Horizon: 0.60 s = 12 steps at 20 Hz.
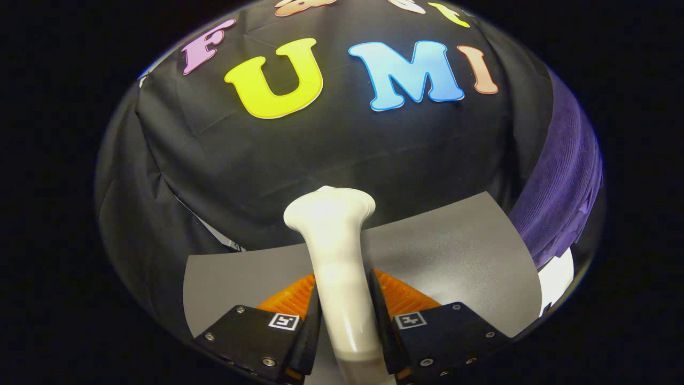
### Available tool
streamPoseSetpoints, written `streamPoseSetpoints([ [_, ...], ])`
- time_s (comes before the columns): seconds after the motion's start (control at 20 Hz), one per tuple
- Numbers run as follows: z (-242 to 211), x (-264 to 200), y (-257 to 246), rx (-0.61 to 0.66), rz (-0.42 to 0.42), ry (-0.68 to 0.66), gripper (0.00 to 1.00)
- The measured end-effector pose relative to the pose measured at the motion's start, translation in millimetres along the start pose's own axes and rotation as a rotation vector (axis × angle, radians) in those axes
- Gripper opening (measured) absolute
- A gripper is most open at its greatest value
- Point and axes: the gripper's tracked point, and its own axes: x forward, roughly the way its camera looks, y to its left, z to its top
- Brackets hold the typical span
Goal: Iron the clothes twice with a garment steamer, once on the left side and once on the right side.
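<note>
Gripper view: claw point(344, 315) clamps white, flare-headed steamer point(336, 240).

White steamer point(336, 251), purple ribbed garment point(564, 182), grey tabletop point(454, 251).

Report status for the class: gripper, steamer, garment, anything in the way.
Gripper shut on steamer handle. Steamer head ahead of fingers, over grey table. Purple garment off to the side, untouched. Nothing between.

White steamer point(335, 251) upright — purple garment point(561, 182) beside
</note>
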Motion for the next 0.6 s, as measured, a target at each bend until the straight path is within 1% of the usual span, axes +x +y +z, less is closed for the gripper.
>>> streamPoseSetpoints([
  [0.05,1.0,-2.6,-0.6,0.004,0.002,-0.007,0.45],
  [0.2,8.1,-21.6,-6.1,-0.013,-0.024,-0.078,0.40],
  [0.4,8.1,-70.6,-14.5,-0.026,-0.007,-0.216,0.40],
  [0.5,4.9,-102.2,-21.5,-0.052,-0.015,-0.278,0.39],
  [0.6,-1.8,-139.2,-35.8,-0.098,-0.042,-0.347,0.39],
])
